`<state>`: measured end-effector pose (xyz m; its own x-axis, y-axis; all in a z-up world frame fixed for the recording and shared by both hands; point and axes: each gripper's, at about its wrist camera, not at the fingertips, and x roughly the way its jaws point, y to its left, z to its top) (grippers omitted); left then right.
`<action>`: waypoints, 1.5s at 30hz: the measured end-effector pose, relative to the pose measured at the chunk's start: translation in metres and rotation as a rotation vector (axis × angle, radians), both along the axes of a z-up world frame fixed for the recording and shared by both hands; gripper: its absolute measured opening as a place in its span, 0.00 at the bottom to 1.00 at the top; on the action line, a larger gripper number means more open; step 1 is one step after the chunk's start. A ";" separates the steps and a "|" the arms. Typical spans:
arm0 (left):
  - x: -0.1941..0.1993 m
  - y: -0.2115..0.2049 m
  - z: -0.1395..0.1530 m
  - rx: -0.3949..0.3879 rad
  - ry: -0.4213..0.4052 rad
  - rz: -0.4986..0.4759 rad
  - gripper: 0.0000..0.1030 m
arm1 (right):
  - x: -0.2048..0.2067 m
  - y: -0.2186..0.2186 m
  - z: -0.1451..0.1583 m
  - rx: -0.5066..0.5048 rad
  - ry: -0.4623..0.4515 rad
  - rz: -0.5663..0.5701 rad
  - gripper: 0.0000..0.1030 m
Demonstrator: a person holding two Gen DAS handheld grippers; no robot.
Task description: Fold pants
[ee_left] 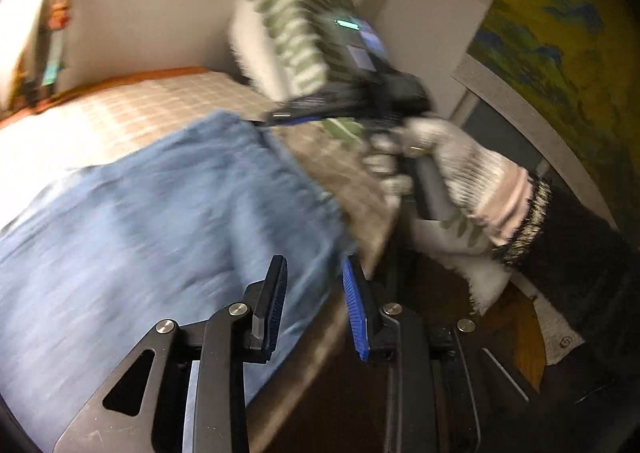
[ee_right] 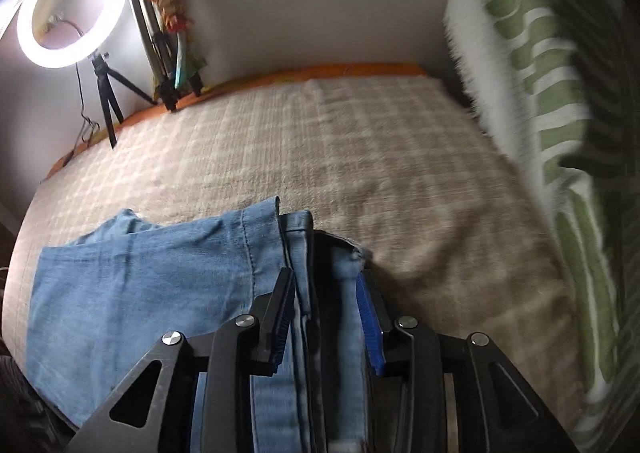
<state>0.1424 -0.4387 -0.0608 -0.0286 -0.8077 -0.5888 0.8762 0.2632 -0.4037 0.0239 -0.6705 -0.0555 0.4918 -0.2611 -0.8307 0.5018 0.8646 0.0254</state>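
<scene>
Light-blue denim pants (ee_right: 132, 277) lie on my beige checked bed cover (ee_right: 360, 157), w/ a bunched edge running btwn the right gripper (ee_right: 326, 293) fingers, which are narrowed onto the fabric. Left gripper (ee_left: 314, 281) sits partway apart over the pants' edge; can't tell if it grips, view blurred. Green-striped white pillow (ee_right: 540, 93) stands beside the pants.

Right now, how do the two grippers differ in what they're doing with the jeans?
The right gripper has bunched jeans folds between its fingers; the left gripper has only a jeans edge between its spread fingers, gripping nothing. The left view is motion-blurred; the right is sharper. Both have black fingers with blue pads.
</scene>
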 end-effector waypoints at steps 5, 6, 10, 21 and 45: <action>0.023 0.073 0.007 0.002 -0.009 0.174 0.31 | -0.022 0.043 0.008 0.006 -0.059 0.058 0.38; 0.026 0.092 0.006 0.010 -0.023 0.216 0.34 | -0.025 0.057 0.006 0.011 -0.070 0.081 0.38; 0.037 0.158 -0.005 0.054 -0.025 0.393 0.35 | -0.025 0.103 -0.007 0.036 -0.097 0.144 0.43; 0.040 0.237 -0.057 0.132 0.092 0.664 0.43 | 0.004 0.170 -0.051 0.052 -0.002 0.220 0.49; 0.021 0.274 -0.070 -0.120 0.178 0.688 0.38 | 0.196 0.374 -0.050 0.291 0.141 0.560 0.66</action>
<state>0.1637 -0.1644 -0.1307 0.4224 -0.7365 -0.5284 0.4462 0.6764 -0.5860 0.2202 -0.2961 -0.1055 0.3696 0.2486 -0.8953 -0.0074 0.9643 0.2647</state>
